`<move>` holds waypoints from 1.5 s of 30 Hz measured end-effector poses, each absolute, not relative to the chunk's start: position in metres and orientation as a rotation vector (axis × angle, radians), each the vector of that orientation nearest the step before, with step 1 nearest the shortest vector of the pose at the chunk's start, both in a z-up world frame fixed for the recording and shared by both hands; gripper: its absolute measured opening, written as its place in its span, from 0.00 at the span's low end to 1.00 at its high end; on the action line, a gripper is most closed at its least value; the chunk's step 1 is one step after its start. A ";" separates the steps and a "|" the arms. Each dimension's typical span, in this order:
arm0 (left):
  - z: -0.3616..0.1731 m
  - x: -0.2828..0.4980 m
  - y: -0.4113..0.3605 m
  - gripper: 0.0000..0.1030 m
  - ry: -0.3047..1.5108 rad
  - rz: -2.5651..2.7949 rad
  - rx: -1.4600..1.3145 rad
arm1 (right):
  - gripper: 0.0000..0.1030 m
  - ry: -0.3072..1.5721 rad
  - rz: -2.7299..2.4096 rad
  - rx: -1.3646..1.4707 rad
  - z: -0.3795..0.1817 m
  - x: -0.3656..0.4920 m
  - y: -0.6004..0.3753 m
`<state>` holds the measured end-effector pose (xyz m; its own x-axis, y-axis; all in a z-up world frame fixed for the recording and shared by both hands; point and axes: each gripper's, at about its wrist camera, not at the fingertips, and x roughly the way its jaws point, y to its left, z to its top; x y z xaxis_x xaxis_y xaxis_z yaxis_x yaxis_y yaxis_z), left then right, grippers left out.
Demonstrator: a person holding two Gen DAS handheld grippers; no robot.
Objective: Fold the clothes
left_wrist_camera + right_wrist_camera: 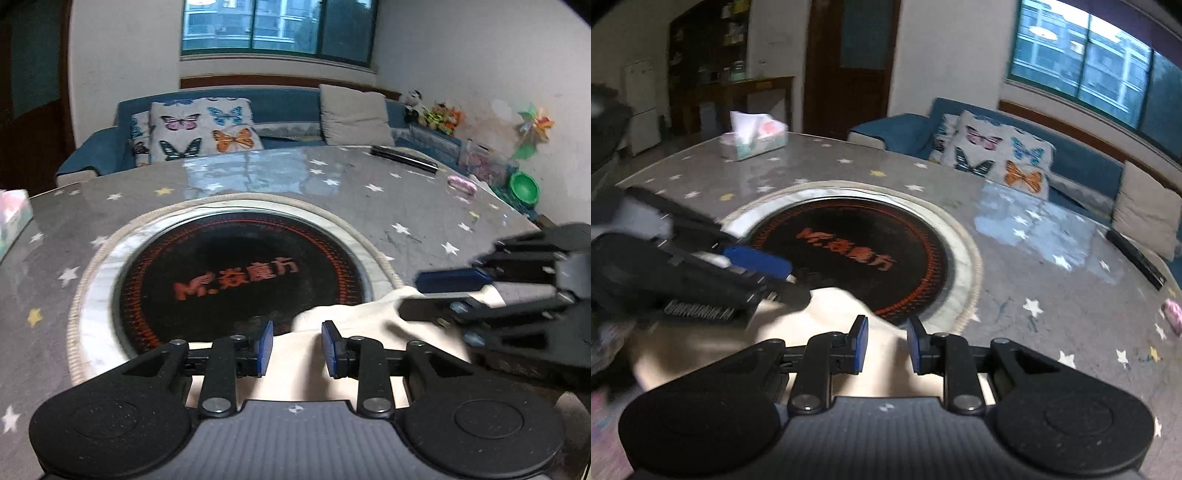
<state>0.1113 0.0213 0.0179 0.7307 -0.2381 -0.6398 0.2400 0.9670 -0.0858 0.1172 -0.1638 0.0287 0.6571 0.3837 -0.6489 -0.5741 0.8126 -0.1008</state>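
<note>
The surface (369, 206) carries a glossy, smooth grey covering printed with stars, reflecting the window. The round black inset (240, 280) is glossy, glass-like, edged by a rough braided cord. The garment (295, 362) is soft matt cream cloth. Both tongs, left (297, 347) and right (884, 343), are matt black plastic with blue ribbed pads and metal rivets.

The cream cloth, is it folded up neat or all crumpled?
Crumpled, not neatly folded. The cream cloth lies bunched at the near table edge, one lumpy end overlapping the black round plate.
</note>
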 end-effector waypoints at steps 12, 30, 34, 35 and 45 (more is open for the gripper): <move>0.031 0.080 0.106 0.57 0.726 -0.072 -0.178 | 0.32 0.645 0.896 -0.469 0.029 0.035 -0.101; 0.015 0.041 0.114 0.73 0.823 -0.135 -0.460 | 0.13 0.531 0.850 -0.640 0.009 0.000 -0.050; 0.014 0.046 0.111 0.77 0.838 -0.143 -0.553 | 0.11 0.535 0.846 -0.527 0.023 0.006 -0.063; 0.014 0.047 0.110 0.78 0.843 -0.138 -0.572 | 0.10 0.533 0.846 -0.500 0.027 0.007 -0.067; 0.004 0.066 0.098 0.46 0.929 -0.186 -0.764 | 0.09 0.497 0.886 -0.364 0.048 0.007 -0.103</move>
<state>0.0664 0.0979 0.0037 0.6037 -0.4567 -0.6534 -0.1696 0.7272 -0.6651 0.0071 -0.1025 0.0484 0.5320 0.6419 -0.5522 -0.8059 0.5839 -0.0977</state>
